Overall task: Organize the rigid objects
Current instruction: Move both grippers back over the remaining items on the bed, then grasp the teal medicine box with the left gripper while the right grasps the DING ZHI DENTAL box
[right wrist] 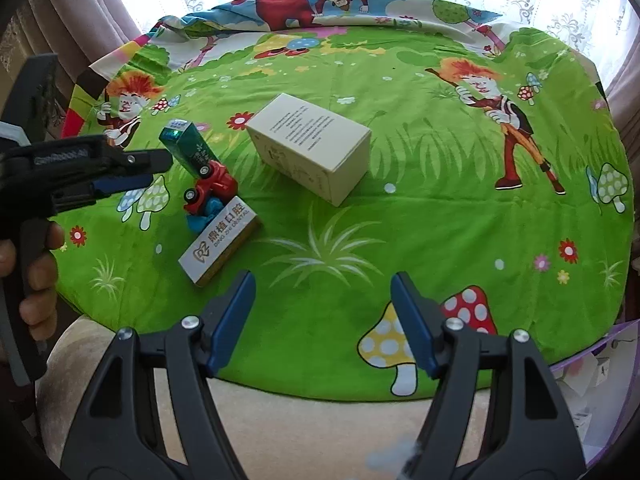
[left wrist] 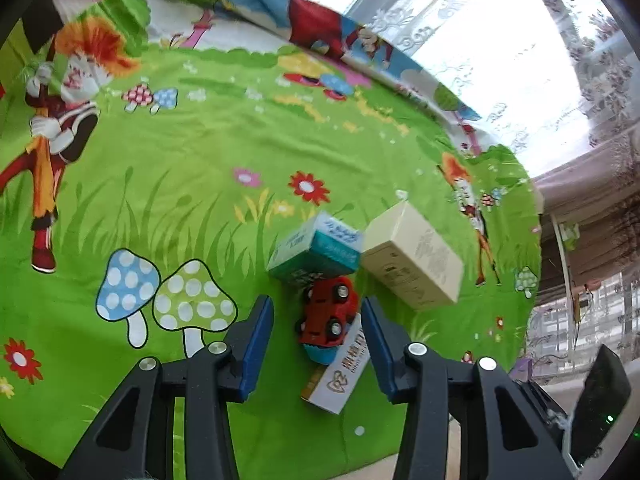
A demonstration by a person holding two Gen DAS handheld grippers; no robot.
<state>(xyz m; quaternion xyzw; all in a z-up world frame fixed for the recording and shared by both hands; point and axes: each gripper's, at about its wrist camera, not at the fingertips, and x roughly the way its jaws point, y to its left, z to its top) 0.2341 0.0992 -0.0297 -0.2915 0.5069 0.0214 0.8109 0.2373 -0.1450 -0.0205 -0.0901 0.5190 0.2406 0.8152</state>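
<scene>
A bright green cloth with cartoon people, flowers and mushrooms covers the round table. Four things sit on it, all on the left part in the right camera's view. A red toy car lies tipped on its side, with its wheels showing. It rests on a small blue thing, and I cannot tell what that is. A teal box leans at a tilt and touches the back end of the car. A flat white box with a tooth logo lies just beside the car, nearer the table edge. A big cream box stands a little apart from them, more toward the middle of the table. The left gripper hangs above the car, and its blue jaws are apart with nothing pinched; in its own camera the car shows between them. A hand holds that gripper's handle at the left edge. The right gripper hangs over bare cloth near the table edge. Its jaws are wide apart and hold nothing.
</scene>
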